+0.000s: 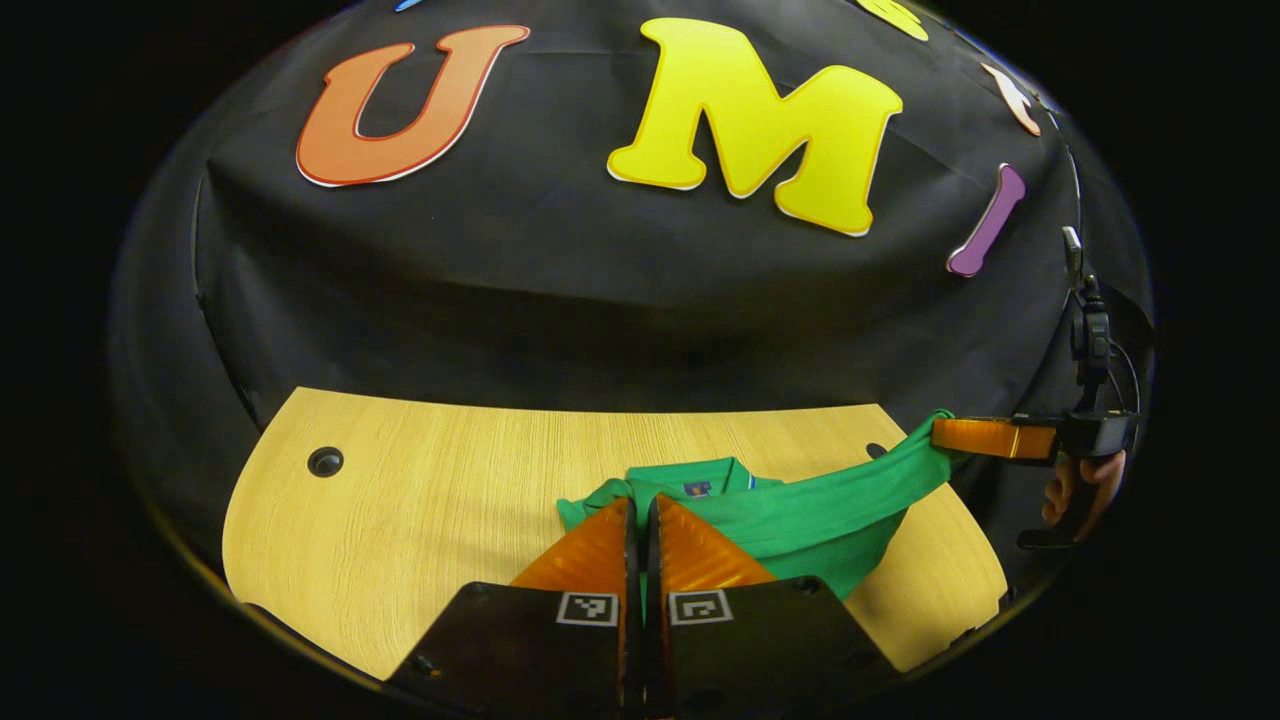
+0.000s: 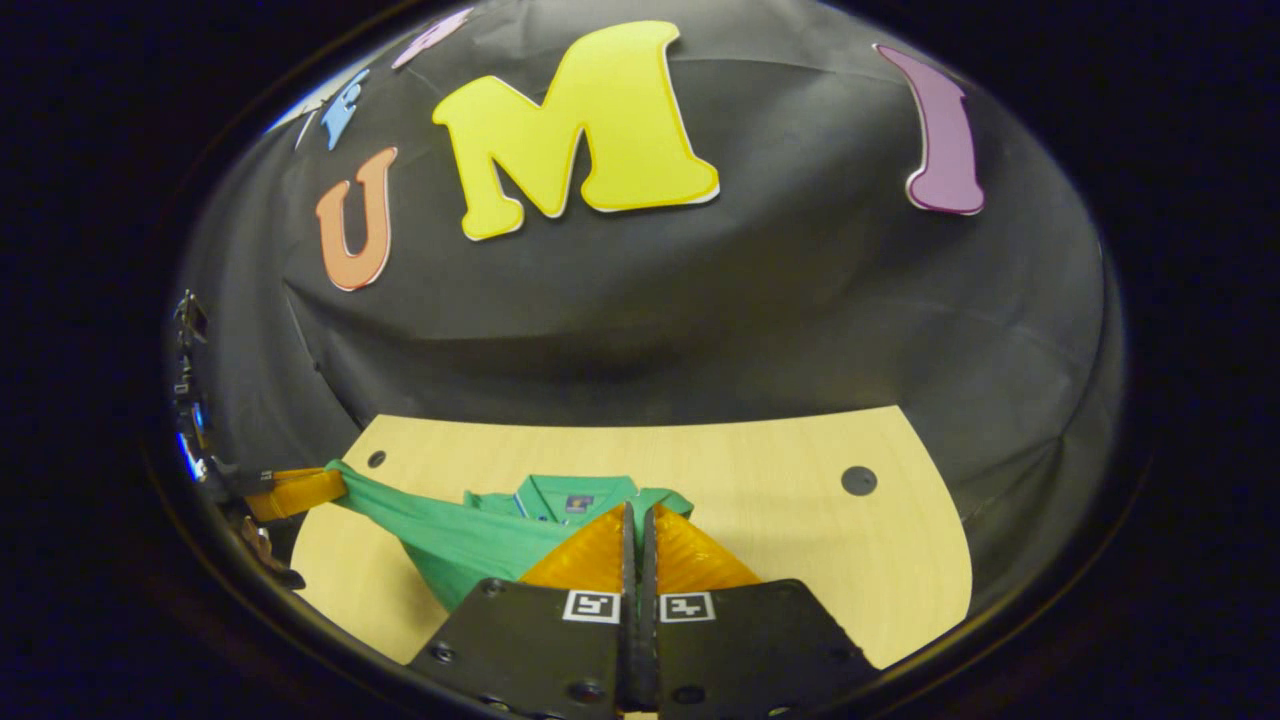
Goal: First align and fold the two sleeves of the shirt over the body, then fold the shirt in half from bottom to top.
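A green collared shirt [image 1: 800,520] lies on the light wooden table [image 1: 420,500], collar toward the far wall. My left gripper [image 1: 640,505] is shut at the bottom of the left gripper view, with green cloth pinched between its fingers. A band of the shirt stretches up to the right, where my right gripper [image 1: 940,435] is shut on its end above the table's edge. In the right gripper view, the right gripper [image 2: 637,512] is closed on the shirt [image 2: 470,540], and the left gripper [image 2: 338,482] holds the cloth's far left end, lifted.
The table has round cable holes near its far corners [image 1: 325,461] [image 2: 858,480]. Black cloth walls close the booth behind and beside the table. A hand [image 1: 1085,485] holds the right gripper's handle past the table's right edge.
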`<state>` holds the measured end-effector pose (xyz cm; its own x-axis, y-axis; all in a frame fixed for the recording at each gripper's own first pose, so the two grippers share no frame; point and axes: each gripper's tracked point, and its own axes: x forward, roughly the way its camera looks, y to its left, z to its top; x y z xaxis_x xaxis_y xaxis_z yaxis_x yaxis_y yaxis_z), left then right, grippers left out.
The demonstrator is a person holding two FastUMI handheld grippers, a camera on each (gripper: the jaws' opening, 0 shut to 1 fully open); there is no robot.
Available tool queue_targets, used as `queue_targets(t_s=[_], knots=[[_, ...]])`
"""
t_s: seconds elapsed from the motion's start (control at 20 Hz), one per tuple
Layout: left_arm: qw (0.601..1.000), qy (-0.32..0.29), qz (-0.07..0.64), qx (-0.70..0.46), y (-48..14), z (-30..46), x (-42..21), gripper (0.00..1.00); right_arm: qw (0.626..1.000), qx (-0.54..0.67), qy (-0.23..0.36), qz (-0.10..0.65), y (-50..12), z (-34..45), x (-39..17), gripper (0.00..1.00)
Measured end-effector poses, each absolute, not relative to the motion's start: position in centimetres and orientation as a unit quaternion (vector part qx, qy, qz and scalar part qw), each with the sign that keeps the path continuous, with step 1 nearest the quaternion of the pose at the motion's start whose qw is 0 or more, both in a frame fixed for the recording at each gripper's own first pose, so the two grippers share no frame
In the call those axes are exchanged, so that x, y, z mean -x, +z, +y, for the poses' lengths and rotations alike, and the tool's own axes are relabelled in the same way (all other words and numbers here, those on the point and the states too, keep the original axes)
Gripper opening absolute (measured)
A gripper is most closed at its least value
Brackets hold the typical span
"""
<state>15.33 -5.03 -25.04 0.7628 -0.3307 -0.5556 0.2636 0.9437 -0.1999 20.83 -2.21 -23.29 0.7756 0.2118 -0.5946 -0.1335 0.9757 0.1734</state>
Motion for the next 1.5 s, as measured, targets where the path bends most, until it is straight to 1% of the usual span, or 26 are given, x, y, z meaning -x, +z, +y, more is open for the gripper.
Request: queue_targets(t_s=[0.3, 0.4, 0.55, 0.6, 0.65, 0.75, 0.8, 0.85, 0.9, 1.0, 1.05, 1.1, 1.15, 1.2, 1.25, 1.3, 1.35, 1.4, 1.45, 1.5], knots=[[0.946, -0.132, 0.293, 0.044, -27.9, -4.3, -21.0, 0.06, 0.941, -0.053, 0.096, 0.320, -26.0, -1.5, -26.5, 0.01], [0.943, -0.128, 0.303, 0.054, -30.1, -4.9, -22.0, 0.06, 0.940, -0.041, 0.103, 0.324, -28.0, -1.5, -27.6, 0.01], [0.938, -0.105, 0.321, 0.077, -33.0, -5.1, -22.4, 0.07, 0.932, -0.053, 0.103, 0.342, -31.0, -1.1, -28.4, 0.00], [0.937, -0.101, 0.325, 0.081, -33.9, -5.1, -22.4, 0.11, 0.932, -0.049, 0.099, 0.346, -32.1, -1.1, -28.7, 0.00], [0.936, -0.096, 0.330, 0.080, -34.7, -5.0, -22.6, 0.13, 0.931, -0.046, 0.096, 0.350, -33.2, -1.2, -28.9, 0.00], [0.935, -0.081, 0.339, 0.068, -36.5, -4.0, -22.9, 0.23, 0.927, -0.027, 0.086, 0.364, -35.4, -1.7, -28.5, 0.04], [0.935, -0.074, 0.342, 0.063, -37.1, -3.5, -22.8, 0.35, 0.925, -0.024, 0.080, 0.370, -36.2, -1.8, -28.3, 0.09], [0.934, -0.063, 0.347, 0.057, -37.7, -3.0, -22.5, 0.65, 0.923, -0.028, 0.077, 0.375, -36.9, -2.0, -27.9, 0.16], [0.934, -0.053, 0.350, 0.051, -37.6, -2.4, -22.1, 0.76, 0.923, -0.033, 0.075, 0.377, -37.2, -2.1, -27.3, 0.29], [0.935, -0.043, 0.348, 0.049, -37.9, -1.7, -21.5, 1.00, 0.929, -0.027, 0.060, 0.365, -37.0, -2.7, -26.9, 0.67], [0.936, -0.042, 0.346, 0.051, -37.7, -1.5, -20.9, 1.00, 0.932, -0.025, 0.056, 0.356, -36.5, -3.1, -26.6, 0.85], [0.937, -0.039, 0.343, 0.050, -37.2, -1.2, -20.3, 1.00, 0.936, -0.026, 0.052, 0.348, -35.9, -3.1, -26.0, 0.92], [0.939, -0.036, 0.339, 0.047, -36.5, -0.8, -19.7, 1.00, 0.940, -0.027, 0.048, 0.337, -34.5, -3.1, -26.0, 0.94], [0.942, -0.032, 0.331, 0.045, -35.6, -0.4, -19.2, 1.00, 0.944, -0.027, 0.046, 0.326, -33.3, -3.2, -25.5, 0.92], [0.945, -0.031, 0.323, 0.046, -34.4, -0.1, -18.7, 1.00, 0.948, -0.027, 0.044, 0.315, -32.2, -3.1, -25.2, 0.97], [0.948, -0.030, 0.312, 0.049, -33.0, 0.0, -18.2, 1.00, 0.951, -0.027, 0.046, 0.303, -30.6, -2.9, -24.6, 0.93], [0.952, -0.029, 0.301, 0.049, -31.2, 0.0, -17.7, 1.00, 0.955, -0.028, 0.048, 0.292, -29.0, -2.6, -23.9, 0.93], [0.957, -0.026, 0.285, 0.045, -29.5, 0.3, -17.3, 1.00, 0.959, -0.026, 0.052, 0.277, -27.2, -2.3, -23.0, 0.97], [0.964, -0.017, 0.263, 0.033, -27.1, 0.9, -16.7, 1.00, 0.964, -0.021, 0.052, 0.258, -25.2, -2.2, -22.0, 0.93], [0.970, -0.010, 0.240, 0.022, -24.6, 1.3, -16.1, 1.00, 0.971, -0.009, 0.051, 0.235, -23.2, -2.0, -21.0, 0.97]])
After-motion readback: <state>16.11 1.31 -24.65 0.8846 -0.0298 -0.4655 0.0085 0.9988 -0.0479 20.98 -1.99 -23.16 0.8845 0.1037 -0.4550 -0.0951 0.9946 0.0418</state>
